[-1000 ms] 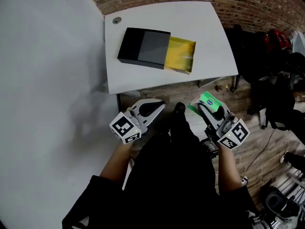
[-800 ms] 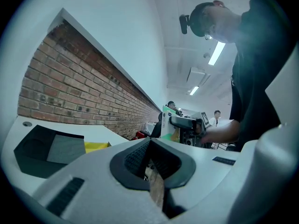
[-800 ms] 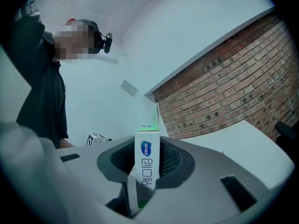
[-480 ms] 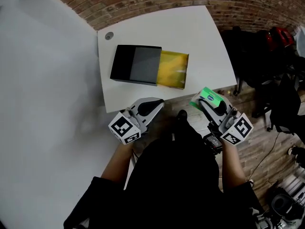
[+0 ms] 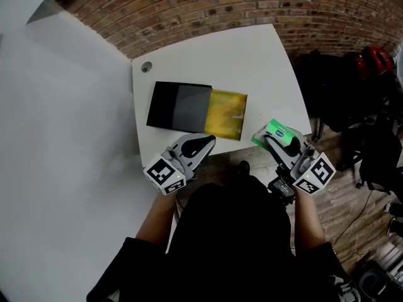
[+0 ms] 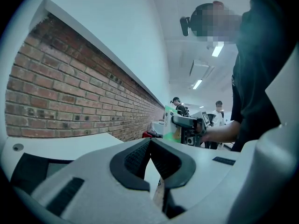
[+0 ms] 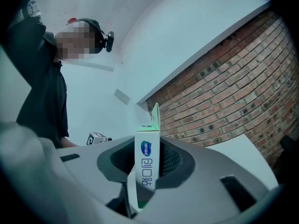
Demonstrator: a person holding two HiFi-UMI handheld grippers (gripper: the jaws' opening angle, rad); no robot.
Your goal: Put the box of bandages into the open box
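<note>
A green and white bandage box (image 5: 275,132) (image 7: 147,167) is clamped upright between the jaws of my right gripper (image 5: 279,142) (image 7: 148,164), which hangs off the white table's (image 5: 264,61) near right edge. The open box (image 5: 194,109), a black sleeve with its yellow-lined drawer (image 5: 225,115) slid out to the right, lies on the table ahead. My left gripper (image 5: 200,145) (image 6: 150,157) hovers at the table's near edge, just in front of the open box, its jaws together with nothing between them. In the left gripper view the bandage box (image 6: 171,123) shows far off in the other gripper.
A brick wall (image 5: 252,5) runs behind the table. A round grommet (image 5: 146,67) sits at the table's back left. Dark bags and chairs (image 5: 352,93) crowd the wooden floor to the right. A pale wall (image 5: 56,143) fills the left. People stand far back in the left gripper view.
The table and open box have come nearer in the head view. Both grippers have come up to the table's near edge; the right one still grips the bandage box.
</note>
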